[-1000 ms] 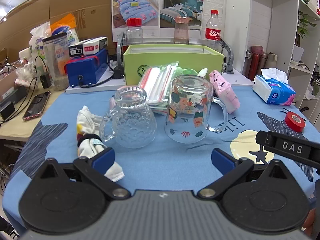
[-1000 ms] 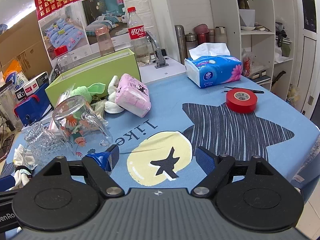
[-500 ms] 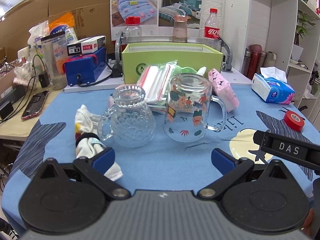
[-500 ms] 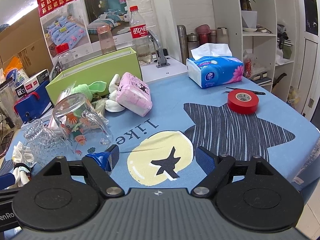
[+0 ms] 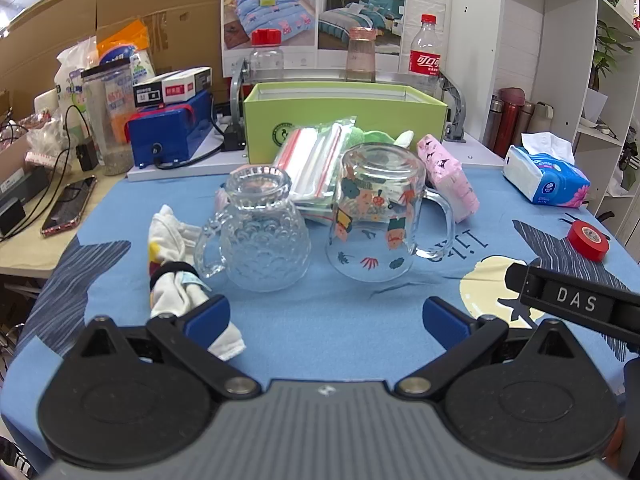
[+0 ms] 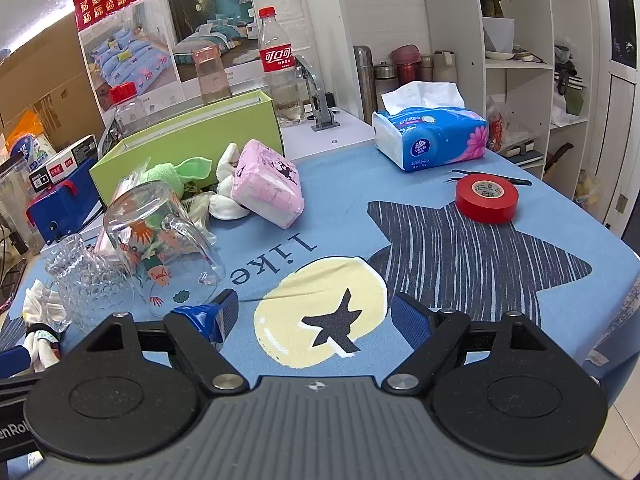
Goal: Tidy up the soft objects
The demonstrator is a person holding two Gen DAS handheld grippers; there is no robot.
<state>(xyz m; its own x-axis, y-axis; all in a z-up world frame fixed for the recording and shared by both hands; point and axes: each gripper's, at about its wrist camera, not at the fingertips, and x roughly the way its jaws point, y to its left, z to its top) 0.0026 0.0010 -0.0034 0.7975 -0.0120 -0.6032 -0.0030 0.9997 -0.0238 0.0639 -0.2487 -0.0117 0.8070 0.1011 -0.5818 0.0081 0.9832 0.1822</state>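
Little moved since earlier frame; cups sit slightly nearer. Left wrist: left gripper (image 5: 326, 318) jaws apart, empty; white sock bundle (image 5: 176, 280) beside left finger, near textured glass mug (image 5: 256, 236). Right wrist: right gripper (image 6: 314, 314) jaws apart, empty; pink tissue pack (image 6: 270, 188) before green box (image 6: 188, 140).

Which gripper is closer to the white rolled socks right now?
Left. The left gripper has the white rolled socks right by its left fingertip; the right gripper sits further right, past both glass mugs.
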